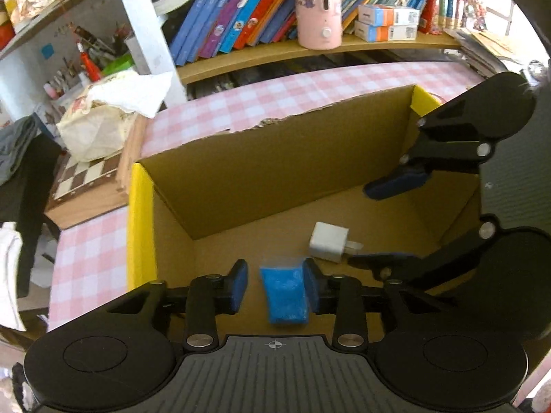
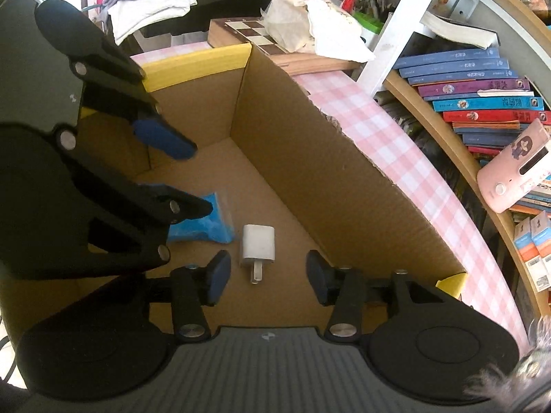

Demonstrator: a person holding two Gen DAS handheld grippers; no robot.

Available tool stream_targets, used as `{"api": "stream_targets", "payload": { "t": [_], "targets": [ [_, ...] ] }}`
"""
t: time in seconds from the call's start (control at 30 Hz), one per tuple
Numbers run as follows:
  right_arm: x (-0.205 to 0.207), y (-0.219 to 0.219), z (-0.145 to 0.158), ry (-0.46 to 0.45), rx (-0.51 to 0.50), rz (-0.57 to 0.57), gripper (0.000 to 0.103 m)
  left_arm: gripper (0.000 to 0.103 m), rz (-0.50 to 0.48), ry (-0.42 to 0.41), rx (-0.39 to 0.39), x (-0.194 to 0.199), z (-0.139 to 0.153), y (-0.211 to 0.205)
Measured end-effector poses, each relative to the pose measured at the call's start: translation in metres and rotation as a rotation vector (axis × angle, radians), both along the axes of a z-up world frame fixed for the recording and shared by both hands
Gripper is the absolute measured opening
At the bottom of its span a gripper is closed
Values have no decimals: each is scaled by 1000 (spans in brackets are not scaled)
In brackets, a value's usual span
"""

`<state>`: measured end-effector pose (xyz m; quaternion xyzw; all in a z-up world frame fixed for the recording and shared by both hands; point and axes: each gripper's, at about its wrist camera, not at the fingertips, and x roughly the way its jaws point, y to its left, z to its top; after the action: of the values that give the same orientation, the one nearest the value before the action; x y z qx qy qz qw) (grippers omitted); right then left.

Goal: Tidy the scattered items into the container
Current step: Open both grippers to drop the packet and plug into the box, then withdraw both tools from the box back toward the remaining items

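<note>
Both grippers hang over an open cardboard box (image 1: 261,158) with yellow edges, also in the right wrist view (image 2: 347,179). A blue packet (image 1: 284,292) lies on the box floor between the open fingers of my left gripper (image 1: 275,285), close to the right pad. A white charger plug (image 1: 329,241) lies beside it. In the right wrist view the plug (image 2: 258,244) lies just beyond my open right gripper (image 2: 265,277), and the blue packet (image 2: 206,223) is partly hidden by the left gripper (image 2: 198,179). The right gripper (image 1: 372,223) shows open in the left wrist view.
The box sits on a pink checked tablecloth (image 1: 310,93). Behind it is a bookshelf with leaning books (image 1: 248,10) and a pink humidifier (image 1: 318,7). A chessboard box (image 1: 86,179) with a cloth bag (image 1: 100,127) on it stands at the left.
</note>
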<state>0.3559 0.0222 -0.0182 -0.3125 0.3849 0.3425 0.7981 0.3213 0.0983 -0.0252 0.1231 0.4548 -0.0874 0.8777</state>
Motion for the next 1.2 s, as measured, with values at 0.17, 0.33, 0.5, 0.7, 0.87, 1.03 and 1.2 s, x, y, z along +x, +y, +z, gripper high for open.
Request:
{"api": "stream_targets", "payload": {
  "t": [0.17, 0.33, 0.5, 0.7, 0.87, 1.03, 1.2],
  "targets": [
    [-4, -5, 4, -24, 9, -11, 58, 46, 6, -12, 14, -5, 5, -1],
    [-15, -16, 17, -50, 49, -31, 60, 59, 25, -62, -2, -18, 19, 0],
    [-37, -29, 40, -110, 92, -37, 61, 65, 28, -131, -37, -42, 41, -2],
    [-68, -48, 66, -172, 170, -81, 66, 72, 35, -226, -58, -73, 67, -6],
    [-99, -58, 81, -247, 212, -119, 66, 77, 34, -276, -82, -107, 83, -7],
    [-125, -71, 94, -273, 282, -196, 66, 80, 21, -301, -94, -142, 89, -10],
    [-160, -80, 98, -291, 320, -249, 66, 80, 24, -321, -101, -176, 92, -12]
  ]
}}
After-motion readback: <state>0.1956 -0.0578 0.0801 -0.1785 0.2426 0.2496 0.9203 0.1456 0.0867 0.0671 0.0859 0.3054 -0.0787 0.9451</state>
